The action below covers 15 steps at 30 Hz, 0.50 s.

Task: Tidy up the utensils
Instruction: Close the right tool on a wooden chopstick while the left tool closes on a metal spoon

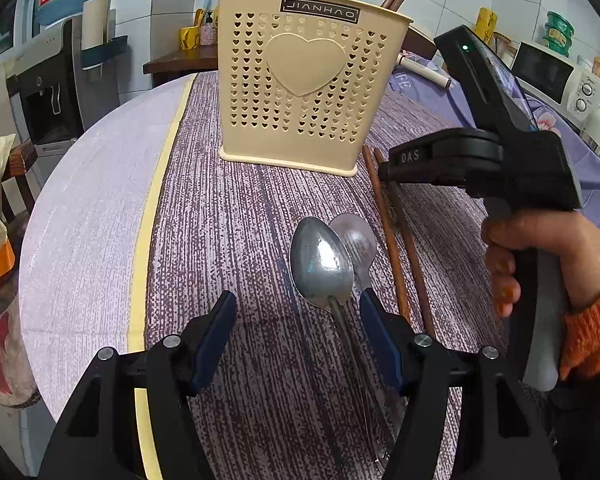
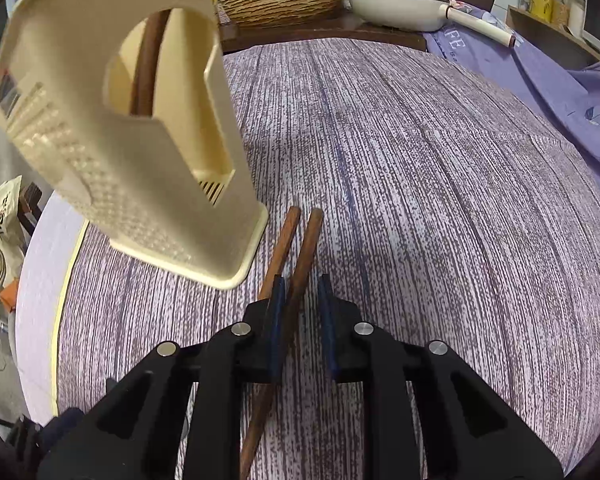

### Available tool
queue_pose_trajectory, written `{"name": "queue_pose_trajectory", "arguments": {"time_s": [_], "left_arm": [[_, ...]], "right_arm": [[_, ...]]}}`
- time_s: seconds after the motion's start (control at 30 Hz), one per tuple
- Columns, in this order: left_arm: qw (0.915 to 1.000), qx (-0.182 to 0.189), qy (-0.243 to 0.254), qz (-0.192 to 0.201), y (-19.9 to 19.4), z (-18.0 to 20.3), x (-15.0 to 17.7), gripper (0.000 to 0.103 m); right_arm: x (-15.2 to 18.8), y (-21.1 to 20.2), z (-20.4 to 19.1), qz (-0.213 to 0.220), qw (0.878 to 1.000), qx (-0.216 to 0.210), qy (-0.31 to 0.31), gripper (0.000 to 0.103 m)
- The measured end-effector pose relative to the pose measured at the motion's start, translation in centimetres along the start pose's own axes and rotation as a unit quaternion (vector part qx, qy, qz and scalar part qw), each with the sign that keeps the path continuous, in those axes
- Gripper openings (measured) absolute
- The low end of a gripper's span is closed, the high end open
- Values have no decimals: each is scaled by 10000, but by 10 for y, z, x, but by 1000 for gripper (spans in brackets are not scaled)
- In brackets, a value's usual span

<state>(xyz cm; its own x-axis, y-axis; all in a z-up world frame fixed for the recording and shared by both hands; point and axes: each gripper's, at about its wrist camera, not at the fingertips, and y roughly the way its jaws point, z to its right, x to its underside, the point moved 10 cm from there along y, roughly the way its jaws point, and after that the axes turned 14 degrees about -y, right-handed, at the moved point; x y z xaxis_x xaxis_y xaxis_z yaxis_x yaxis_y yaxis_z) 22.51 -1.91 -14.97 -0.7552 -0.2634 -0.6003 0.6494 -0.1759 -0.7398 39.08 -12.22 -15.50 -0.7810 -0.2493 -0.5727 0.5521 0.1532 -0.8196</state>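
A cream perforated utensil holder (image 1: 308, 80) (image 2: 140, 152) stands on the striped tablecloth, with brown chopsticks (image 2: 146, 64) in one compartment. Two metal spoons (image 1: 322, 264) lie overlapped in front of it. Their handles run back between the fingers of my open left gripper (image 1: 296, 316), which touch nothing. Two brown chopsticks (image 2: 296, 240) (image 1: 392, 240) lie side by side right of the holder. My right gripper (image 2: 302, 292) (image 1: 383, 171) is down over them with its jaws narrow. One chopstick is between the pads with a gap still showing on its right. The other runs under the left finger.
The table's rounded left edge, marked by a yellow stripe (image 1: 148, 220), drops off beside a water dispenser (image 1: 52, 92). A purple floral cloth (image 2: 560, 80), a pan (image 2: 396, 4) and a woven basket (image 2: 284, 0) sit at the back. A microwave (image 1: 548, 72) stands far right.
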Motion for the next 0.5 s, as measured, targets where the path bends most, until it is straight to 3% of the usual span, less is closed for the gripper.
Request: {"name": "queue_pose_trajectory", "arguments": {"time_s": [0.1, 0.5], "left_arm": [[10000, 15, -5, 7, 1, 4, -2, 62], [9995, -73, -314, -9, 17, 15, -28, 60]], "right_arm": [[-4, 2, 0, -7, 10000, -28, 31, 10], [4, -4, -6, 82, 9997, -215, -38, 10]]}}
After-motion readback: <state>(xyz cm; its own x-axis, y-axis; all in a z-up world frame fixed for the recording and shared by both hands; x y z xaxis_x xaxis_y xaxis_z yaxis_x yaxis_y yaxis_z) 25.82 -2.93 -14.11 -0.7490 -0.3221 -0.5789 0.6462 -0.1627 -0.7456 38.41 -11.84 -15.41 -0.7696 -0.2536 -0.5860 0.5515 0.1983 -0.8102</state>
